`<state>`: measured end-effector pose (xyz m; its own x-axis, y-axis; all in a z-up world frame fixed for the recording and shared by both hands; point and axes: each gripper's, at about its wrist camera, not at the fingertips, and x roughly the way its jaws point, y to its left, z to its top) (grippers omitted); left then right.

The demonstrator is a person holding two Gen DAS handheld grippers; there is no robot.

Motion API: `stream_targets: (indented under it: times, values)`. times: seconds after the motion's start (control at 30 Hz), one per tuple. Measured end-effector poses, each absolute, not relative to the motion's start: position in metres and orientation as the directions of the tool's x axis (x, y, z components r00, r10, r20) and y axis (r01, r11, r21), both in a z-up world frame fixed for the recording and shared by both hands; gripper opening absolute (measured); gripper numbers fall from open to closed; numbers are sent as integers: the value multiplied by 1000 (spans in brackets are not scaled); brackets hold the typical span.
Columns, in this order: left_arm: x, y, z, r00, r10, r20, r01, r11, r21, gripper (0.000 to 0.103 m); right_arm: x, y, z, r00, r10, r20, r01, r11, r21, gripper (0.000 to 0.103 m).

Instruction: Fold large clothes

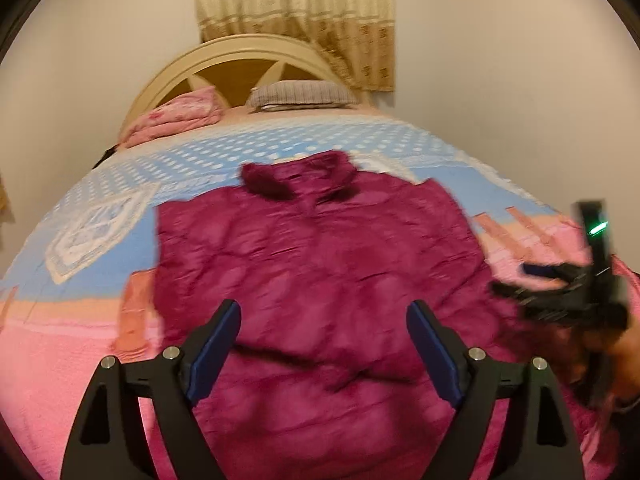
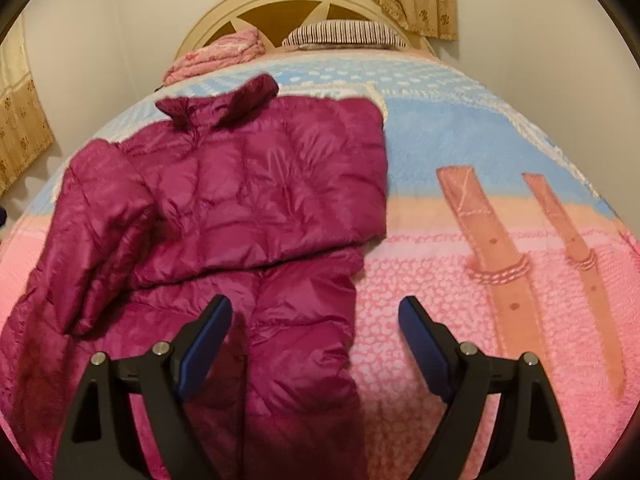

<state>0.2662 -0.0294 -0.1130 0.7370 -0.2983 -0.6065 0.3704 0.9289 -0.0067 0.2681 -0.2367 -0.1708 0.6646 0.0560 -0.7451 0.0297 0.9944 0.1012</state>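
Two tools, left (image 1: 324,344) and right (image 2: 316,340), jaws wide, empty, above glossy quilted magenta jacket (image 2: 256,184), fuzzy bedspread (image 2: 460,288).

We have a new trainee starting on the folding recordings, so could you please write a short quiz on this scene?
1. True or false: the left gripper is clamped on the jacket.
2. Which lies on the bed by the headboard? A) a towel B) two pillows C) a basket
3. Fill in: the right gripper hovers over the jacket's ___ edge.

Key: 1 false, both grippers are open and empty. 2 B, a pink pillow and a striped one. 3 right, as seen in its own view.
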Motion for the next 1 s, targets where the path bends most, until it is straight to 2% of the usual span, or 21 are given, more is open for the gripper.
stream_targets:
  times: [0.1,0.2,0.33,0.37,0.43,0.5,0.6,0.7,0.87,0.93,0.97,1.0]
  values:
    - [278,0,-122,742,-218,-634,290,957,10,85,265,-229,-147,686,117,-719,-4,988,157,88]
    - [290,32,-130,731,-169,-661,198,980,-32,85,271,-207,-127,671,234,-704,-76,966,248,88]
    - [302,60,-147,675,-143,-724,109,990,-93,85,290,-172,-129,620,324,-715,-145,942,301,87]
    - [303,65,-150,662,-155,-733,104,988,-115,85,297,-161,-135,599,340,-725,-160,938,308,84]
    - [304,74,-155,642,-177,-746,96,984,-151,85,307,-143,-146,561,357,-747,-171,933,318,68]
    - [304,81,-154,637,-190,-747,92,981,-171,85,315,-134,-158,525,380,-761,-178,924,339,41]
    - [307,89,-146,650,-199,-733,90,978,-186,85,311,-135,-163,530,384,-756,-178,922,343,29]
    - [315,90,-136,666,-212,-715,103,976,-194,85,301,-141,-160,545,369,-753,-178,929,326,23]
    - [333,74,-124,670,-232,-705,137,972,-190,85,292,-149,-160,550,308,-777,-165,951,260,23]
    - [337,65,-117,676,-221,-703,150,975,-162,85,291,-152,-161,559,287,-778,-151,958,244,29]
    - [339,60,-113,686,-208,-697,158,978,-136,85,290,-154,-160,566,273,-778,-136,962,238,36]
    - [342,55,-108,701,-187,-688,160,982,-104,85,289,-155,-159,571,252,-781,-123,967,222,55]
